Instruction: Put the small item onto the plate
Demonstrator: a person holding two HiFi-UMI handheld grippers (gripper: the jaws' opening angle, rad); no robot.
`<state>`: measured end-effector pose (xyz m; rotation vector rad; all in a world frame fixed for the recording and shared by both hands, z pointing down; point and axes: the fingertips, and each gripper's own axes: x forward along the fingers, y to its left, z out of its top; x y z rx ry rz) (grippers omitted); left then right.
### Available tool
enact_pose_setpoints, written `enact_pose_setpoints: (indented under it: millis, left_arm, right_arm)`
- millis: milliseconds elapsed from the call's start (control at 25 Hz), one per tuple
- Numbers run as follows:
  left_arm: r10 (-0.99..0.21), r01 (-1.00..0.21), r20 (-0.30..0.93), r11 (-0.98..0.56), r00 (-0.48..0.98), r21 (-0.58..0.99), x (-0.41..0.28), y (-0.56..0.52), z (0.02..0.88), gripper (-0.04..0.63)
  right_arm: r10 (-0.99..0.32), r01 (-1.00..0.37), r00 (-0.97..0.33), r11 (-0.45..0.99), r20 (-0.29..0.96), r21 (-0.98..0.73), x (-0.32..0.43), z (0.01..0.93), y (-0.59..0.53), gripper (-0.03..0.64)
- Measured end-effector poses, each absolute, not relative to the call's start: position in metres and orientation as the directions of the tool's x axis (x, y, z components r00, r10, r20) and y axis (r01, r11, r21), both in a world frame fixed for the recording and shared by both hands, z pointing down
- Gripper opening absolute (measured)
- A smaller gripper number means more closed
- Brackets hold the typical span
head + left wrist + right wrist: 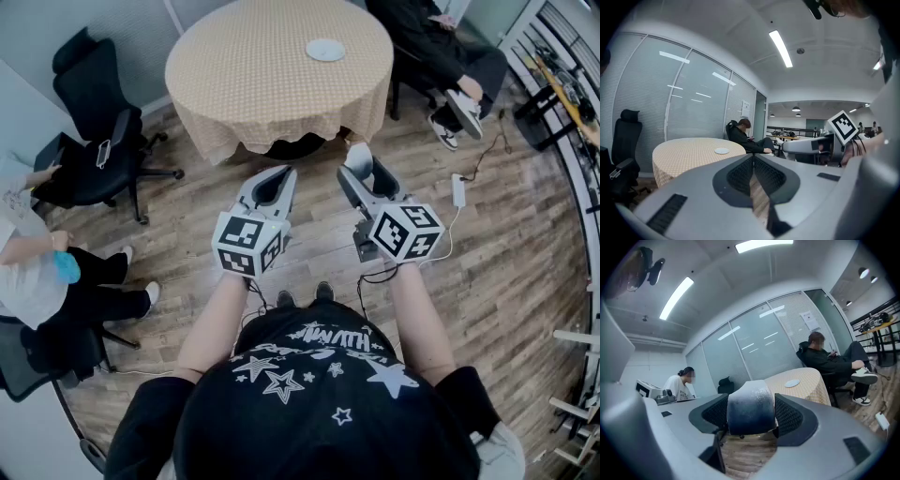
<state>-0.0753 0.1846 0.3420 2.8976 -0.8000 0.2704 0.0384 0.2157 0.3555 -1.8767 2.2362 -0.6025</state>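
My right gripper [359, 161] [751, 414] is shut on the small item [358, 156] [751, 406], a rounded grey-white piece that darkens to blue lower down; both pads press its sides. It is held in the air over the wooden floor, short of the round table [253, 75] [813, 380] with the beige checked cloth. The white plate [325, 50] [792, 383] [722, 150] lies on the table's far right part with nothing on it. My left gripper [284, 174] [753, 158] is shut and holds nothing, level beside the right one.
A black office chair [94, 122] stands left of the table. One person sits at the far left [37, 272], another beyond the table at the right [441, 47]. A white power strip [459, 190] and cables lie on the floor at the right.
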Motion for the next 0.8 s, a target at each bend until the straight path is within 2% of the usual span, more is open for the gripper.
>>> enact_pose_setpoints:
  millis: [640, 800]
  left_arm:
    - [-0.541, -0.564, 0.208, -0.823, 0.815, 0.067, -0.0754, 0.186, 0.3467, 0.017]
    - [-0.565, -0.587, 0.212, -0.807, 0.798, 0.062, -0.0716, 0.1861, 0.3486, 0.017]
  right_arm:
    - [-0.956, -0.922, -0.248, 0.183, 0.158, -0.342, 0.0333, 0.3626, 0.2145, 0.311]
    - [-0.954, -0.912, -0.271, 0.212, 0.129, -0.351, 0.039, 0.3607, 0.2115, 0.311]
